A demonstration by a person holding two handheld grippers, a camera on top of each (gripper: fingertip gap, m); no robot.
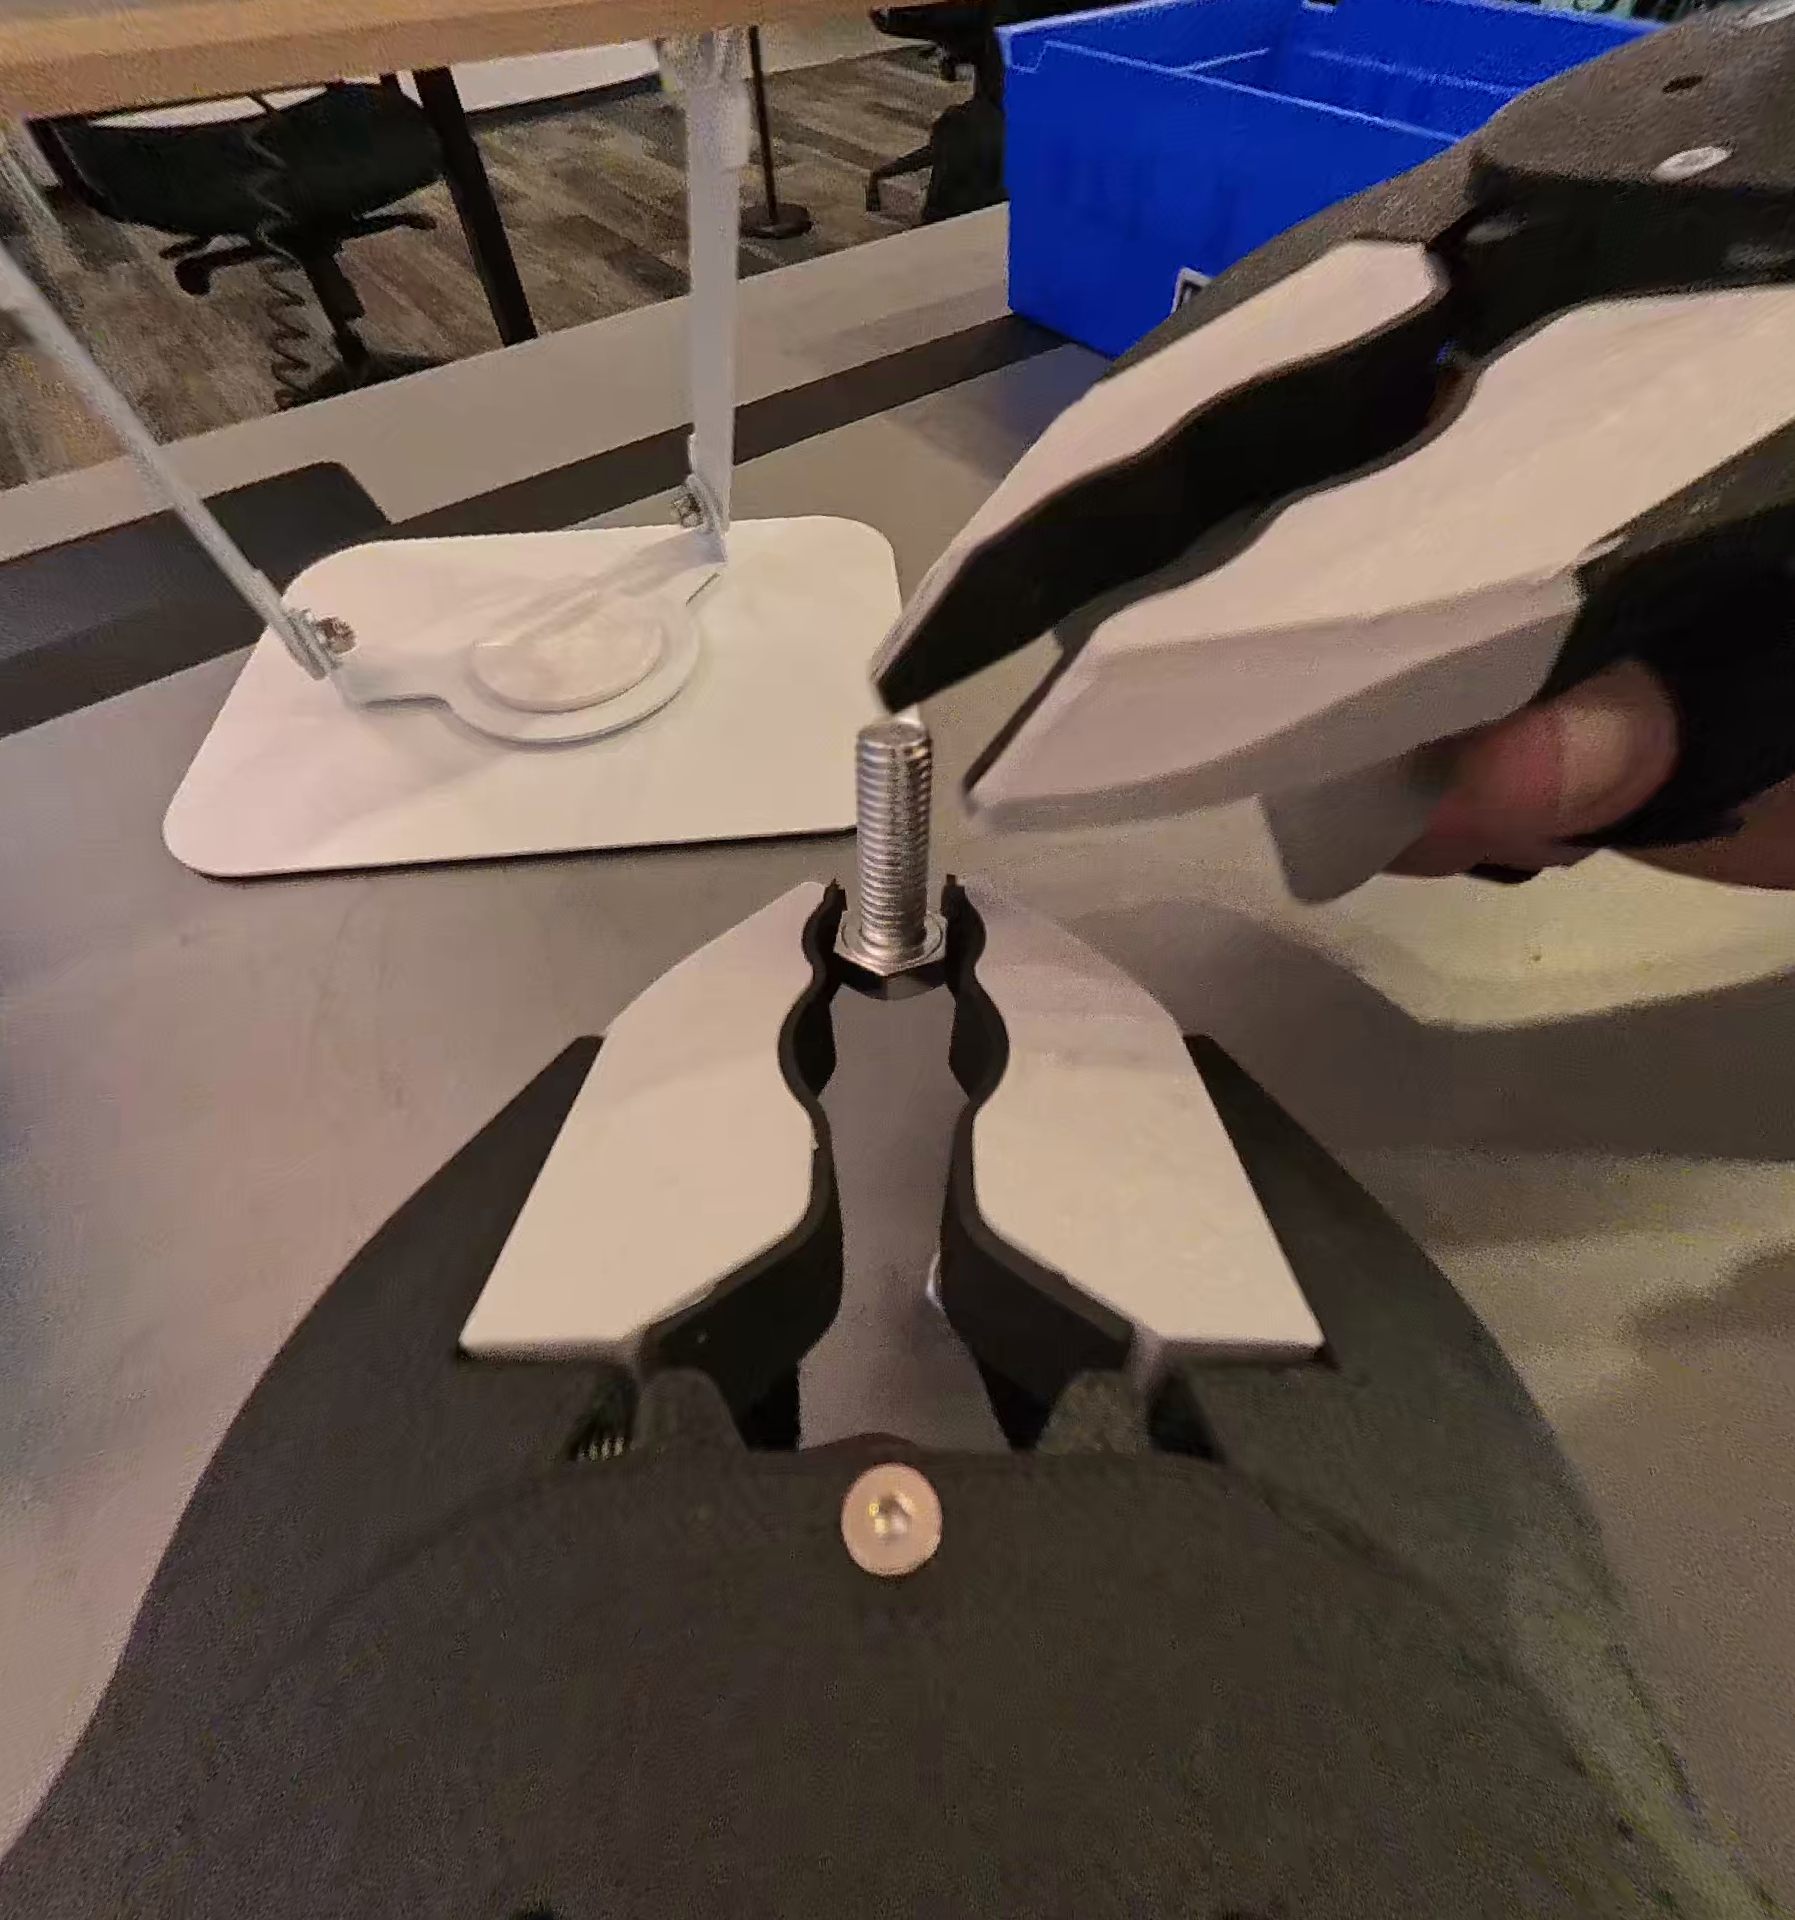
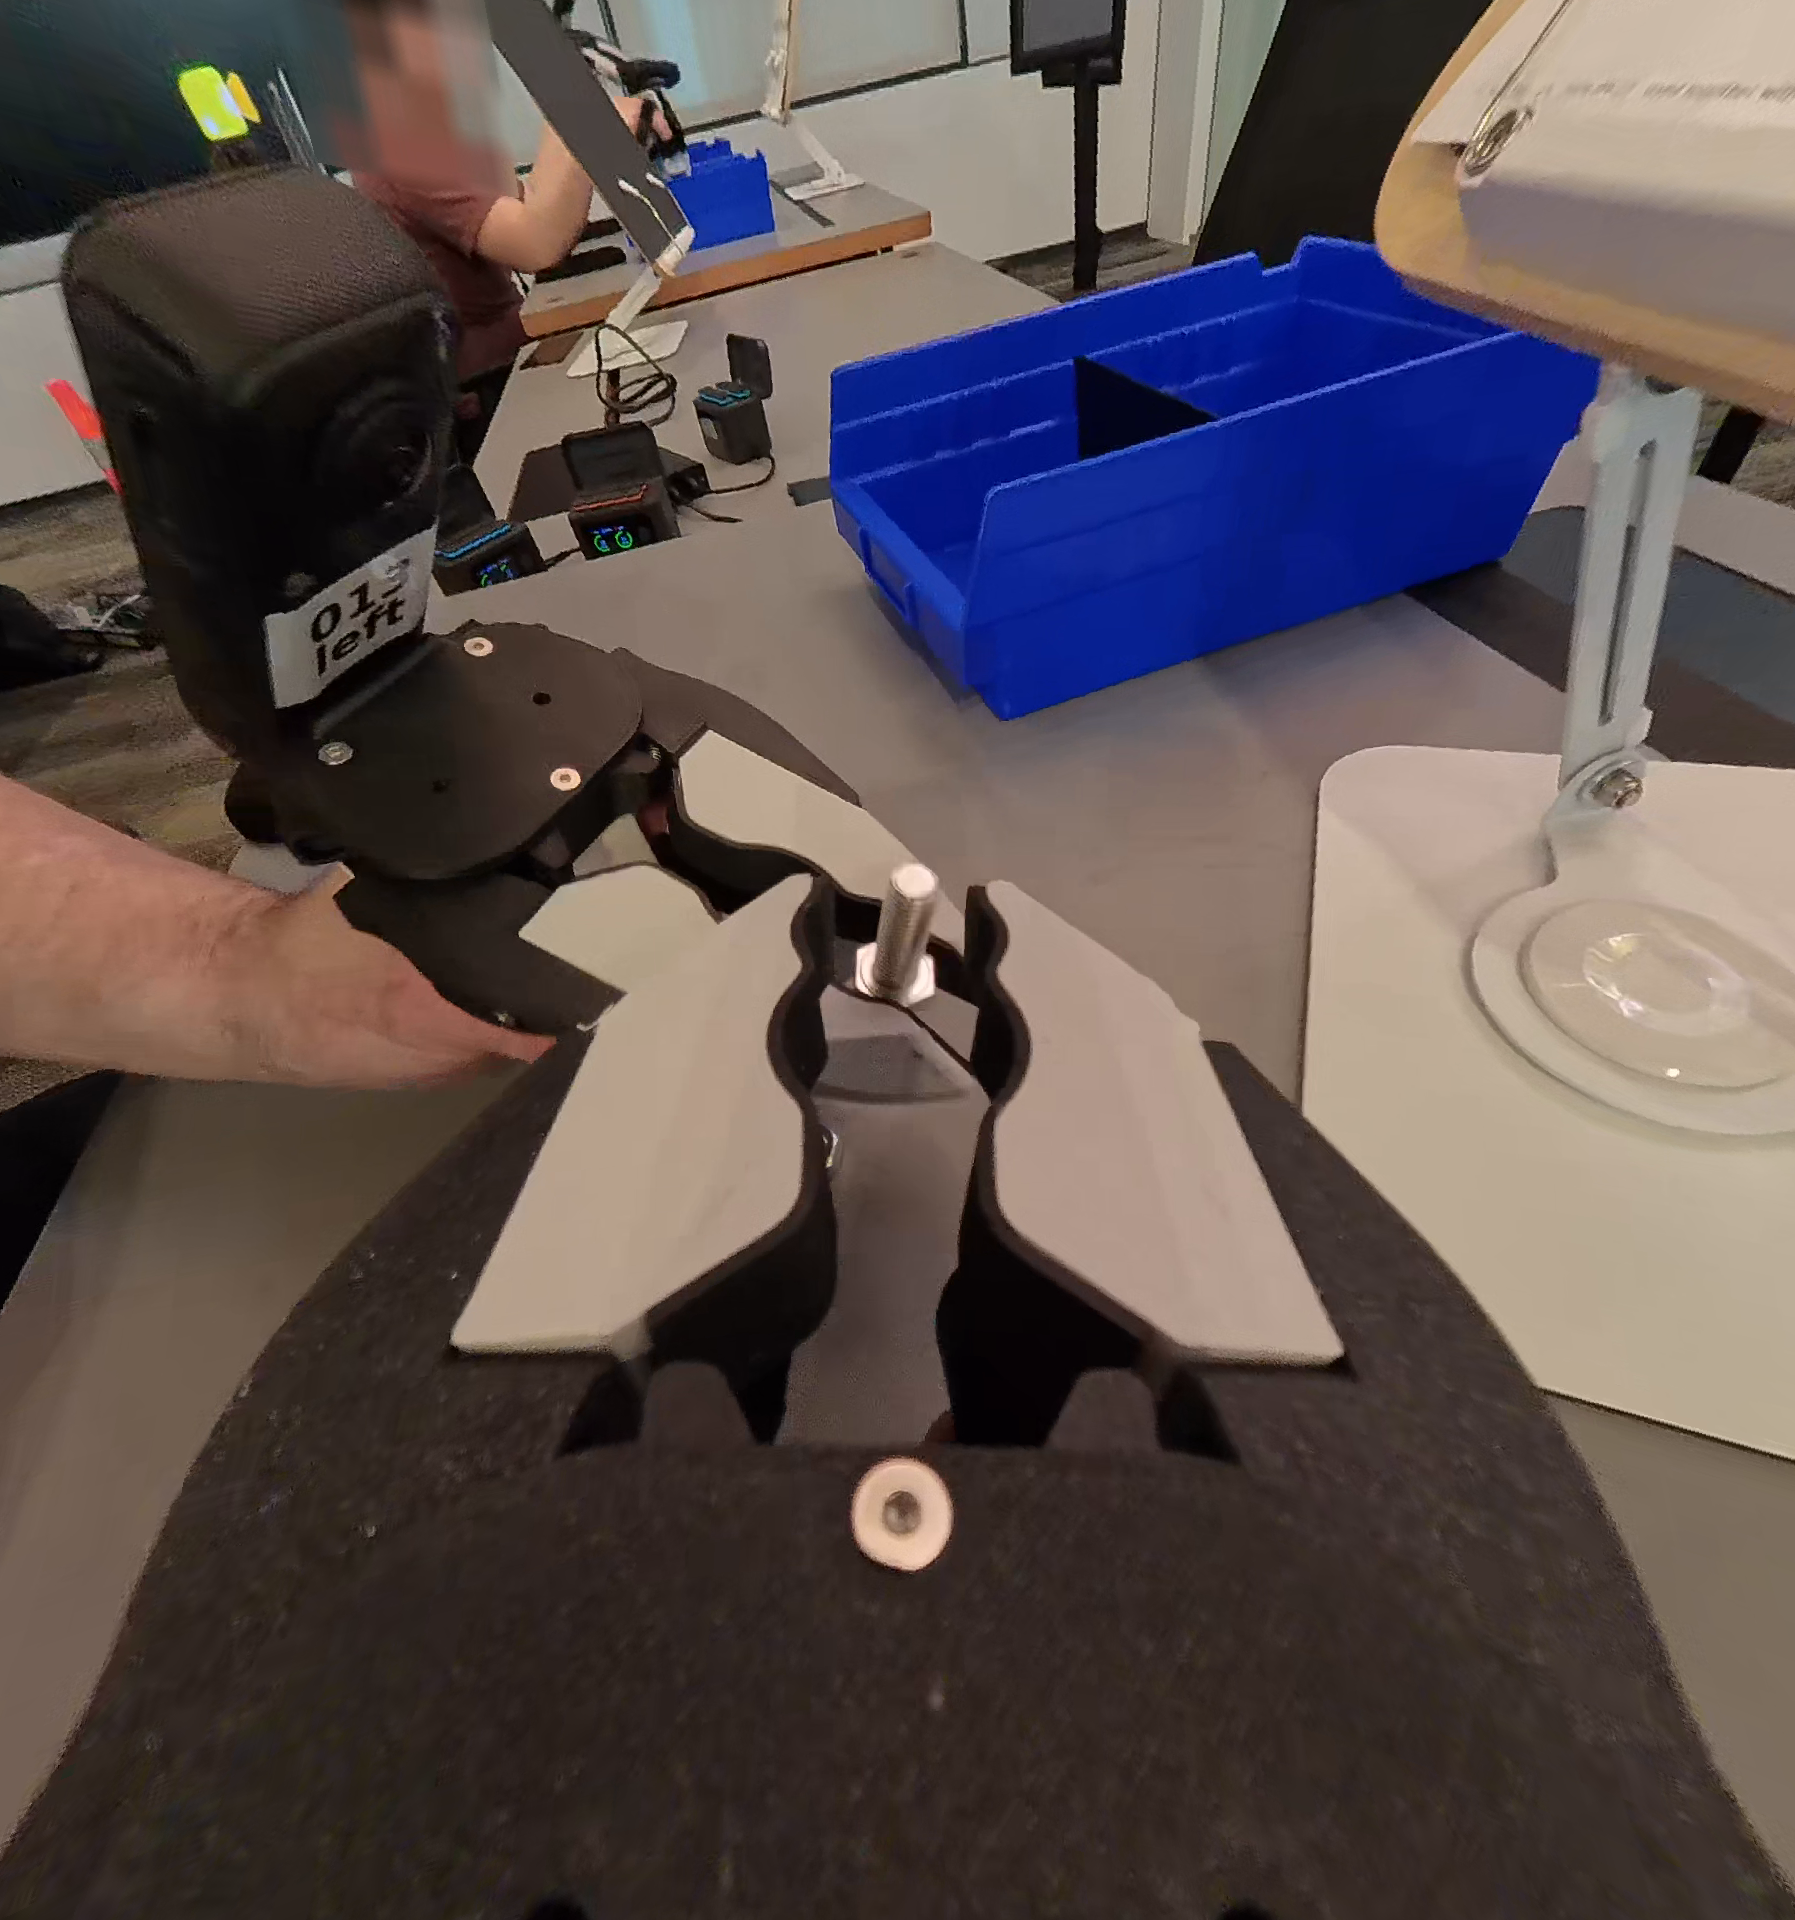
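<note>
A silver bolt [image 1: 893, 831] stands upright, head down, gripped at its hex head by the left tongs [image 1: 891, 920], nearly closed on it. The right tongs [image 2: 893, 914] hover part-open over the bolt's top, gripping nothing. Beyond the bolt, a blue bin [image 2: 1184, 582] on the table [image 2: 1132, 790] has a black divider inside; its contents cannot be seen.

The left gripper [image 1: 891, 914] lies low and level, its two fingertips pressed against the hexagonal head of an upright bolt [image 1: 893, 821], threaded shaft pointing up. A bare hand [image 2: 280, 987] holds it from behind. The right gripper [image 1: 929, 727] slants down toward the bolt's top from the right, jaws parted, gripping nothing, one fingertip [image 1: 898, 681] just above the bolt's tip. Fingers [image 1: 1558, 769] wrap under its body.
</note>
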